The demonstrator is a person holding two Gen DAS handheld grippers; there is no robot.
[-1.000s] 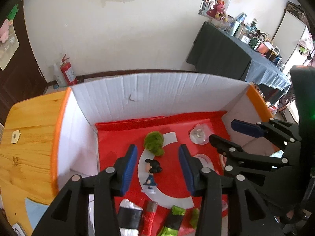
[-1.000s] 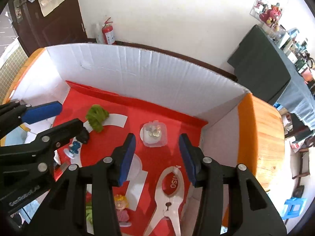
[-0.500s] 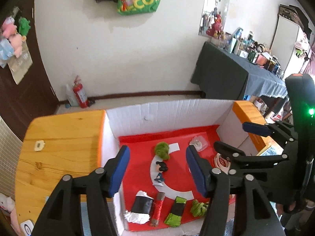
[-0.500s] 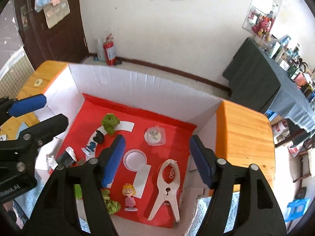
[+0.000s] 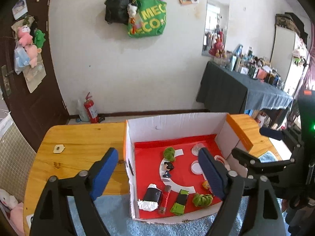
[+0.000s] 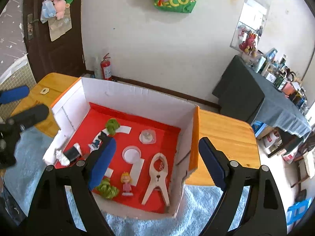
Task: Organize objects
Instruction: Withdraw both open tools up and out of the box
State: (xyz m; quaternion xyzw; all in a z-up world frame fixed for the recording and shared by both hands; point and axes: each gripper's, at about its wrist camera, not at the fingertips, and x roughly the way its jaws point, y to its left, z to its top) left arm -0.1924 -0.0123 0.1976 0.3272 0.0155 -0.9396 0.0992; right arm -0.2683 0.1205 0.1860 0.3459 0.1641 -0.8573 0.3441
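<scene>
Left wrist view looks down on a white cardboard box [image 5: 173, 122] with a red floor, sitting on a wooden table [image 5: 78, 143] with a blue towel [image 5: 118, 216] under its near edge. The left gripper [image 5: 157, 174] hangs above the box's near left corner, fingers spread wide and holding nothing. The right gripper [image 6: 156, 160] hangs over the box's near right part, its fingers also spread wide and empty.

Along the near edge of the box floor lie, from left to right, a black roll with white ends [image 5: 150, 197], a red stick [image 5: 165, 198], a green and black packet [image 5: 180, 199] and a light green knitted ball [image 5: 202, 199]. A dark green knitted ball [image 5: 169, 153] sits toward the far wall, on the end of a white curved strip [image 5: 177, 182]. A small dark-haired figurine [image 5: 168, 170] lies on that strip, just nearer than the ball.

Right wrist view shows a blonde figurine in pink [image 6: 127, 182] standing near the box's front edge, beside a white plastic clamp [image 6: 157, 177] lying flat close to the right wall. A clear round lid [image 6: 131, 154] rests at mid-floor, and a small clear container [image 6: 147, 136] sits beyond it toward the far right corner.
</scene>
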